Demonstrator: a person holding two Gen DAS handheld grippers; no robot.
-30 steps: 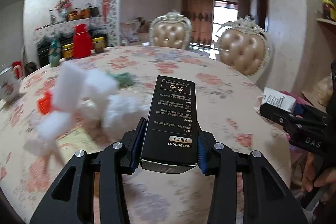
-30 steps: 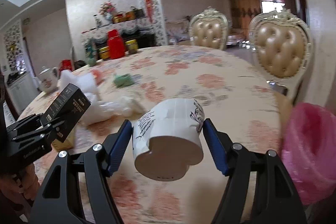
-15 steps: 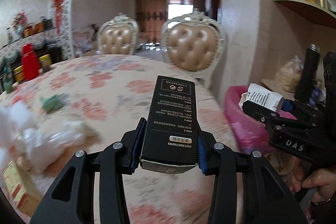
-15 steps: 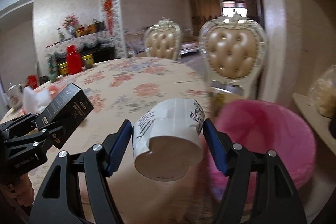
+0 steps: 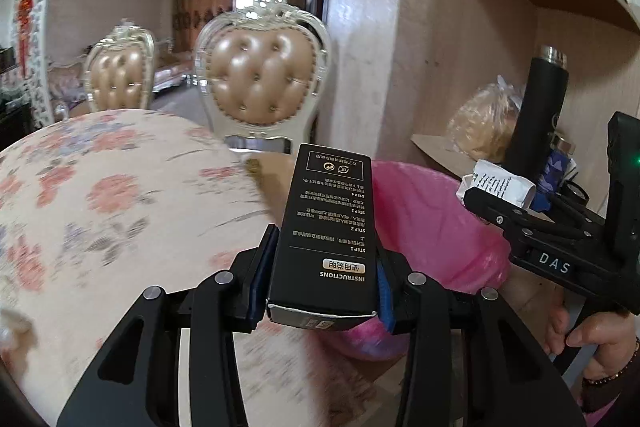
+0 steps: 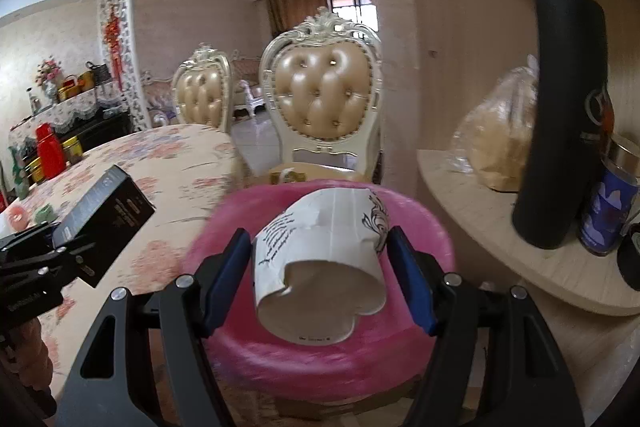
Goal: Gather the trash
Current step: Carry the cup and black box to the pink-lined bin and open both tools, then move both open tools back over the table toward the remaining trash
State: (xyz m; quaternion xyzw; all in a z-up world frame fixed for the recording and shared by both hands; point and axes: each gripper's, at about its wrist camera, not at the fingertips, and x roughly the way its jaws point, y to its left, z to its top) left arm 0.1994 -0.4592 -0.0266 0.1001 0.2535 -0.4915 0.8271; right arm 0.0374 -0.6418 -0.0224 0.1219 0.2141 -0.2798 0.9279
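The left claw (image 5: pixel 322 281) is closed partway, its blue pads (image 5: pixel 260 275) pressing both long sides of a slim black cardboard box printed with white instructions (image 5: pixel 330 227). The box points forward over the edge of the round bench with the floral cloth (image 5: pixel 100 211), its far end in front of the pink plastic bag lining a trash bin (image 5: pixel 432 227) just beside the bench.

The right claw (image 6: pixel 320 279) stands wider, clamped on a torn white paper cup with black print (image 6: pixel 320 251), which lies on its side with its base toward the camera. The cup hangs directly above the pink bag's open mouth.

2 cream, tufted chairs (image 6: pixel 320 95) stand behind the bench. A tall black flask (image 6: pixel 568 115) and a clear bag of tan contents (image 6: pixel 500 139) sit on a curved wooden shelf (image 6: pixel 500 227) at right.
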